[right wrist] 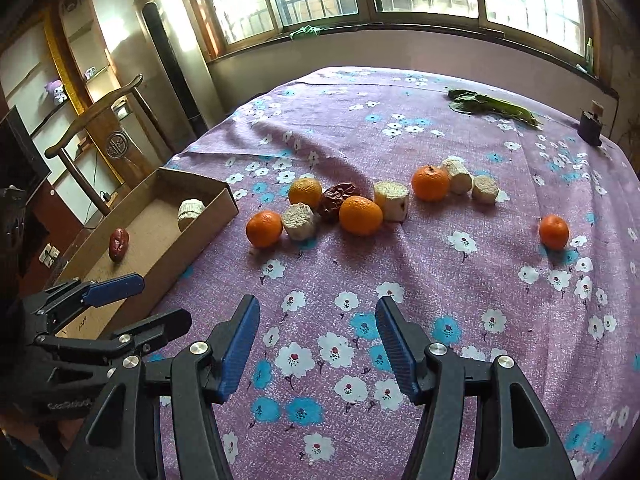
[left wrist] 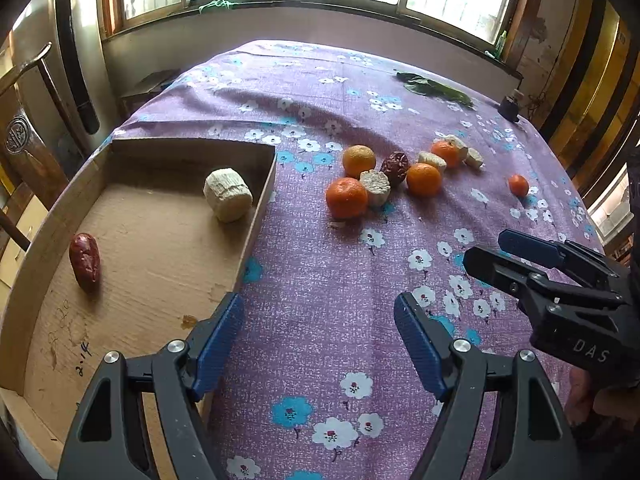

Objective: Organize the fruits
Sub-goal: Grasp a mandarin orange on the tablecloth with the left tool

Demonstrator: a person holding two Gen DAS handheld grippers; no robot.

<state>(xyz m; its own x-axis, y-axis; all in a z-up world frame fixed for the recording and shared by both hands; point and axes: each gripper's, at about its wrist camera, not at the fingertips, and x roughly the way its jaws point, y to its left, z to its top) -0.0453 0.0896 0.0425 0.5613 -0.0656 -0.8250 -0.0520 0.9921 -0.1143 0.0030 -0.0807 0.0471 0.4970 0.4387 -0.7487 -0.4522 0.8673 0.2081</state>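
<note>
Both grippers are open and hold nothing. The left gripper (left wrist: 320, 344) hangs over the cloth, just beside the near corner of the cardboard box (left wrist: 256, 216). The right gripper (right wrist: 318, 344) hangs over bare cloth too, with the fruit pile far up at 12 o'clock from it.

The box already has 2 things in it: a red date (left wrist: 85, 261) and a pale corn chunk (left wrist: 228, 194). They lie well apart, so there is lots of room left inside.

The rest sits on the purple tablecloth (right wrist: 440, 280). I think the next job is to pick 1 more piece. The easy one is the near orange (right wrist: 264, 229). It is at the 9 o'clock end of the pile, closest to the box. It touches a corn chunk (right wrist: 298, 221) on its 3 o'clock side, so come down from above and keep one finger out of that tight spot. Squeeze softly. Oranges are round and may roll.

1 small orange (right wrist: 554, 232) sits alone at 3 o'clock, with open cloth all around it. That one is easy for the right gripper.

Watch the box wall. Lift the fruit over it, do not bump it. The 2 grippers are near each other, so move 1 at a time. The cloth has bumps and folds that could make fruit roll.
</note>
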